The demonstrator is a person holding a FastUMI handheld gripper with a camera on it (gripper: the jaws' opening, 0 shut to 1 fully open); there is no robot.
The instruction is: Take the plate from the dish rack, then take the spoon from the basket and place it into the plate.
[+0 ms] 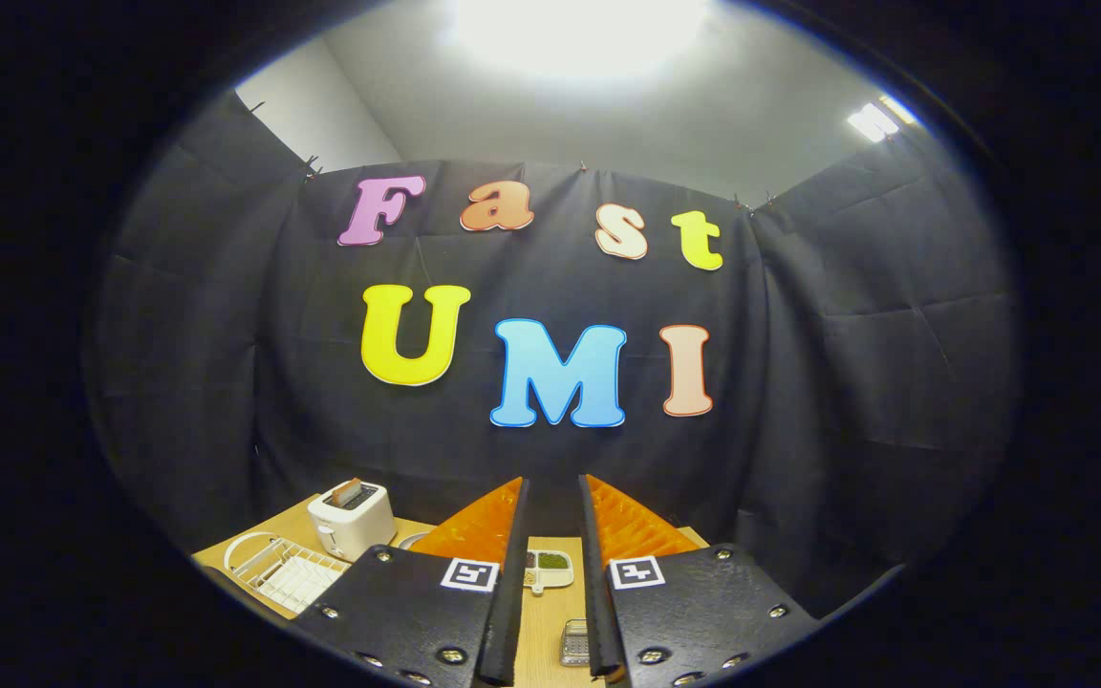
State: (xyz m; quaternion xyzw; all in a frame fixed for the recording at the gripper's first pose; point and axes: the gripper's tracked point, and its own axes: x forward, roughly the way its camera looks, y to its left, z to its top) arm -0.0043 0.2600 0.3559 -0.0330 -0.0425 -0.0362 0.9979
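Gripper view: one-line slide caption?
Open gripper held above the table, dish rack and toaster ahead-left.

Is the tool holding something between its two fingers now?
No. The tool has its fingers parted with nothing between them, and the light wooden table shows through the gap.
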